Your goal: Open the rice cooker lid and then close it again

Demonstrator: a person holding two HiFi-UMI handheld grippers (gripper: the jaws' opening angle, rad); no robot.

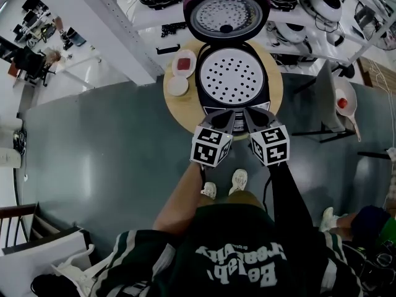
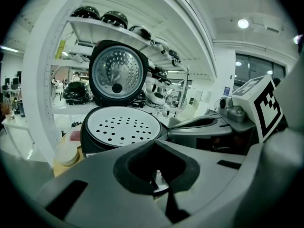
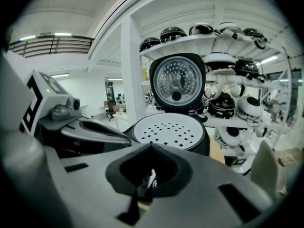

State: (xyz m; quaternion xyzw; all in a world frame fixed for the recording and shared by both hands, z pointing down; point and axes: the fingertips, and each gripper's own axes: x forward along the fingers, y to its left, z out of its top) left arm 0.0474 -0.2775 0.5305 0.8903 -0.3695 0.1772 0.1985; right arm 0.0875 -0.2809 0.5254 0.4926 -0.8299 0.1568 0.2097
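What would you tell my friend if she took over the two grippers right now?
Left gripper: jaws together, holding nothing, at the front of the rice cooker.
Right gripper: the same, right beside it.
The cooker sits on the round table. Its lid stands up, wide open, and a white holed tray shows inside.
Done: lid opened.
Left: push the lid back down until it is closed.
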